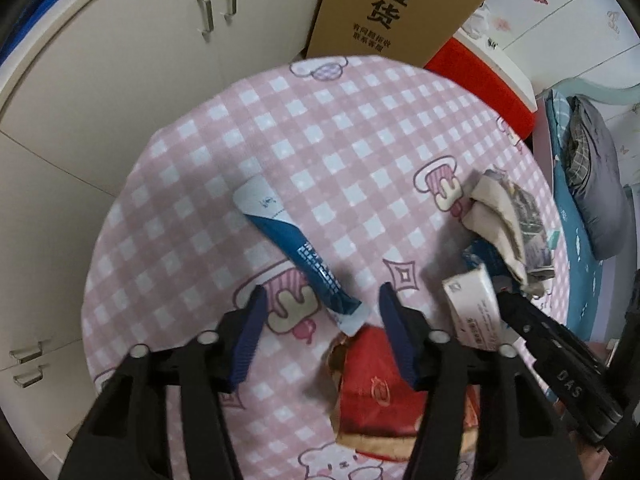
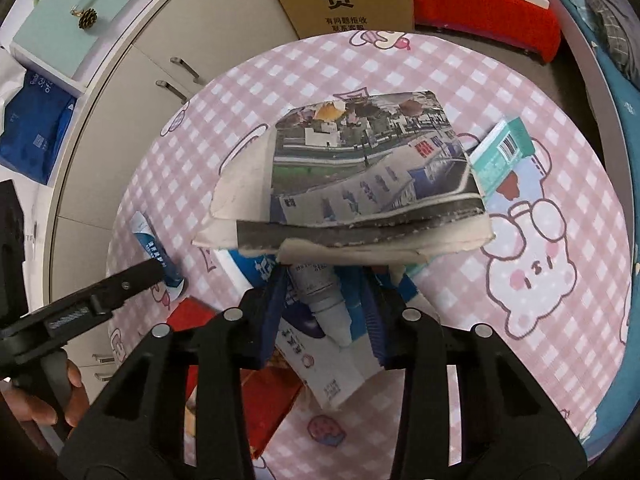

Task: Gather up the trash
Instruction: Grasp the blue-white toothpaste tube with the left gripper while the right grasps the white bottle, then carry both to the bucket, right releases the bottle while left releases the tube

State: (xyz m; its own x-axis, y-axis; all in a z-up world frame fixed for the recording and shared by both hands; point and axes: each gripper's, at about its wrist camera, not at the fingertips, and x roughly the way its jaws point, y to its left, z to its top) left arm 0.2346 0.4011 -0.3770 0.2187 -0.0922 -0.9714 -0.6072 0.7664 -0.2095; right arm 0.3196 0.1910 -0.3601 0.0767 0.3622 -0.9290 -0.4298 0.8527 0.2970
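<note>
Tablecloth [image 1: 320, 120] pink checked | cabinets [image 1: 120, 80] behind | left tool [image 1: 320, 292] spread | right tool [image 2: 326, 276] grip unclear

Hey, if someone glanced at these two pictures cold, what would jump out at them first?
Probably the pink checked tablecloth with cartoon bunnies, littered with trash. In the right wrist view a folded newspaper fills the middle, lying over a white tube between the right gripper fingers. In the left wrist view a blue and white sachet lies slantwise ahead of the left gripper.

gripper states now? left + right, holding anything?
Left gripper: open, jaws straddling the blue tube, pads not pressing it.
Right gripper: jaws around the white bottle; contact cannot be told.
</note>
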